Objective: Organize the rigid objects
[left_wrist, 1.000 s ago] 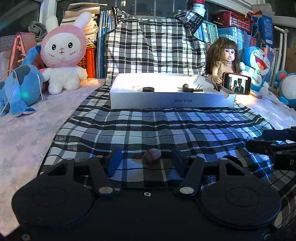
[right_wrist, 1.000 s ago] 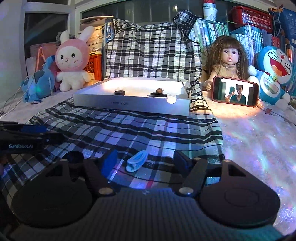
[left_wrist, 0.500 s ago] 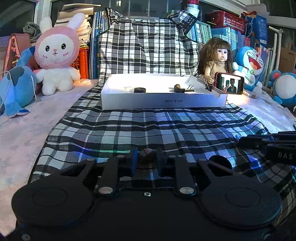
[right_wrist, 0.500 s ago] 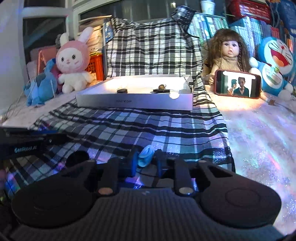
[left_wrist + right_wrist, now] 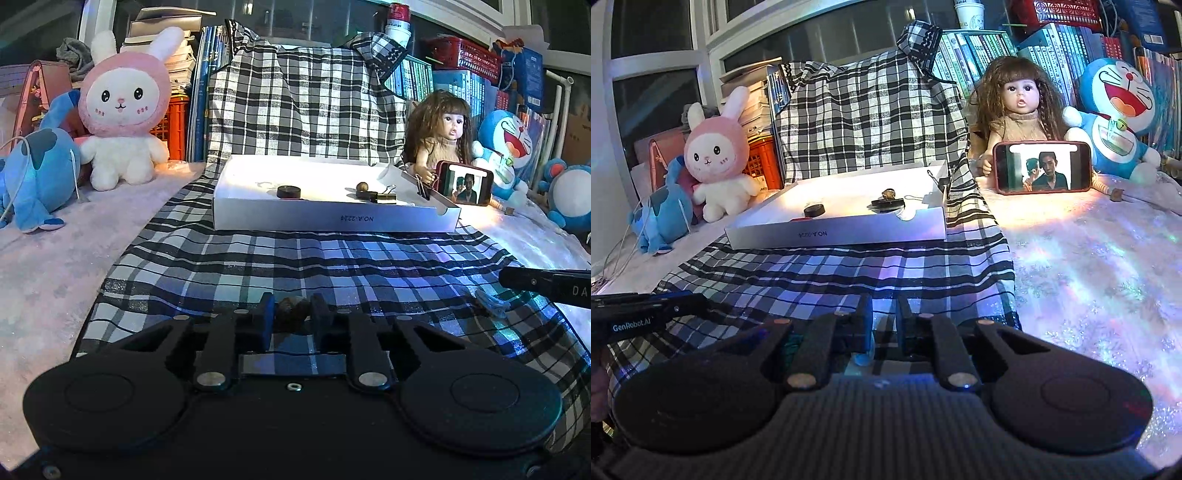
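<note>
My left gripper (image 5: pixel 293 312) is shut on a small brown nut-like ball (image 5: pixel 292 309), low over the checked cloth. My right gripper (image 5: pixel 884 314) is shut; a light blue clip (image 5: pixel 862 358) shows low between its fingers, mostly hidden. Another hair clip (image 5: pixel 489 303) lies on the cloth to the right in the left wrist view. The white shallow box (image 5: pixel 332 221) stands ahead on the cloth and holds a dark round disc (image 5: pixel 289 192), a brown ball (image 5: pixel 362 187) and a binder clip (image 5: pixel 384 197). The box (image 5: pixel 834 234) also shows in the right wrist view.
A checked cloth (image 5: pixel 295 266) covers the middle. A doll (image 5: pixel 443 140) with a phone (image 5: pixel 465 182) stands right of the box. A pink bunny (image 5: pixel 123 107) and a blue plush (image 5: pixel 33 173) sit at the left, a Doraemon plush (image 5: pixel 506 147) at the right. Books line the back.
Both grippers were open around their objects one second ago and have closed on them. Both have since lifted and moved back a little; the blue clip now sits lower between the right fingers.
</note>
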Action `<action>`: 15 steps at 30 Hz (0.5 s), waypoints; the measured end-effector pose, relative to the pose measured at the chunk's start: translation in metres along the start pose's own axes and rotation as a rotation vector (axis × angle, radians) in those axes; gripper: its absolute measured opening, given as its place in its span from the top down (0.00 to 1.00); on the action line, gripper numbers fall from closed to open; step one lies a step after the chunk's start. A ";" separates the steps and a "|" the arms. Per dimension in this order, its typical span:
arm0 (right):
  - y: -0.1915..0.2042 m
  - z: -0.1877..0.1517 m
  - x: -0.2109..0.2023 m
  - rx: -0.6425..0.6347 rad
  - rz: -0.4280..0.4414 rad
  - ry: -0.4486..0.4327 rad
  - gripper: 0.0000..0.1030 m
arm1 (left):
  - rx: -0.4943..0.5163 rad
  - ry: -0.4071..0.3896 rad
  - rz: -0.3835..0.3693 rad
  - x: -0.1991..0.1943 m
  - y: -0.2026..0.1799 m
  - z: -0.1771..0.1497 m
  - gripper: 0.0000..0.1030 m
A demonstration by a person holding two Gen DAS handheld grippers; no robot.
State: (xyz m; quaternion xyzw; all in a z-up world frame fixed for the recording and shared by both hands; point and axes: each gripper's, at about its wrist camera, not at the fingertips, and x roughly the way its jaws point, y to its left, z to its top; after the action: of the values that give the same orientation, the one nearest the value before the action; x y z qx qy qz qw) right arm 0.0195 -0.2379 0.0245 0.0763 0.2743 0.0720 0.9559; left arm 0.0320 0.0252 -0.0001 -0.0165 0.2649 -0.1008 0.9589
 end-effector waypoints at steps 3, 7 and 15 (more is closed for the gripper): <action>0.000 -0.002 -0.001 0.000 0.002 0.007 0.83 | -0.001 0.005 0.001 0.000 0.000 -0.002 0.81; 0.004 -0.008 -0.003 -0.018 0.008 0.016 0.77 | 0.002 0.010 -0.002 -0.001 -0.002 -0.006 0.81; 0.021 -0.021 -0.005 -0.110 -0.022 0.004 0.50 | 0.022 0.010 -0.006 -0.004 -0.009 -0.013 0.81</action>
State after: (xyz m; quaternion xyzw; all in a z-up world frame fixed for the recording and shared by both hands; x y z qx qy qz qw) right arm 0.0017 -0.2161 0.0131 0.0205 0.2728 0.0767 0.9588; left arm 0.0205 0.0171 -0.0082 -0.0062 0.2687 -0.1069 0.9573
